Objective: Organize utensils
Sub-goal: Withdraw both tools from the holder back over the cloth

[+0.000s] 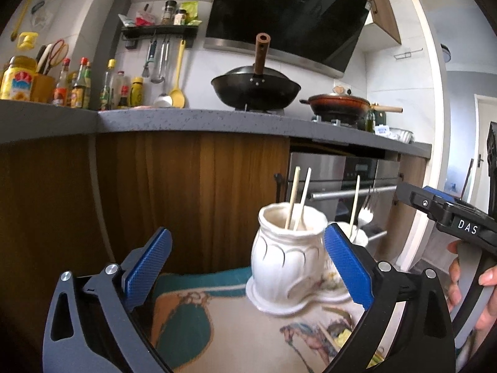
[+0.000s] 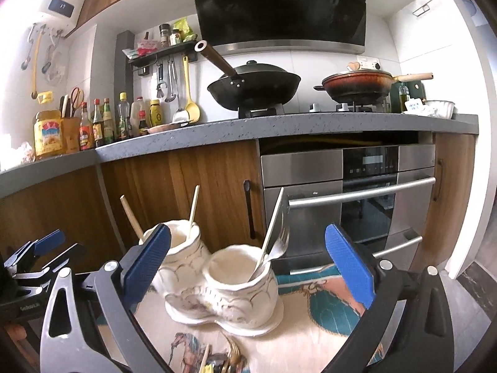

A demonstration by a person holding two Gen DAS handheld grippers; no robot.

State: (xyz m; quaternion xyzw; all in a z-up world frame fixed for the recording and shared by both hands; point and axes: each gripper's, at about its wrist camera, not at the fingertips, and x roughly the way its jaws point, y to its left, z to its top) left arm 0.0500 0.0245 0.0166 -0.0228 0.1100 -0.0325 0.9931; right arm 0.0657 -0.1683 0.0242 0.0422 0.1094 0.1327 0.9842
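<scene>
A white ceramic double-cup holder [image 1: 287, 258] stands on a patterned cloth [image 1: 217, 326]. In the left wrist view its near cup holds two chopsticks [image 1: 298, 199]; the far cup, partly hidden behind my finger, holds a chopstick and a fork [image 1: 368, 205]. My left gripper [image 1: 248, 233] is open, with the near cup just ahead between its blue pads and untouched. In the right wrist view the holder [image 2: 223, 292] sits ahead of my open right gripper [image 2: 248, 230]. The right cup [image 2: 245, 279] contains a fork [image 2: 279, 245] and a pale stick; the left cup [image 2: 183, 248] contains chopsticks [image 2: 194, 211].
More small utensils lie on the cloth at the bottom edge [image 2: 217, 363]. Beyond the table stand wooden cupboards [image 2: 202, 186], an oven [image 2: 357, 202] and a grey counter [image 2: 279, 124] with a wok [image 2: 254, 87] and bottles. A hand [image 1: 466, 279] holds the right gripper [image 1: 450, 214].
</scene>
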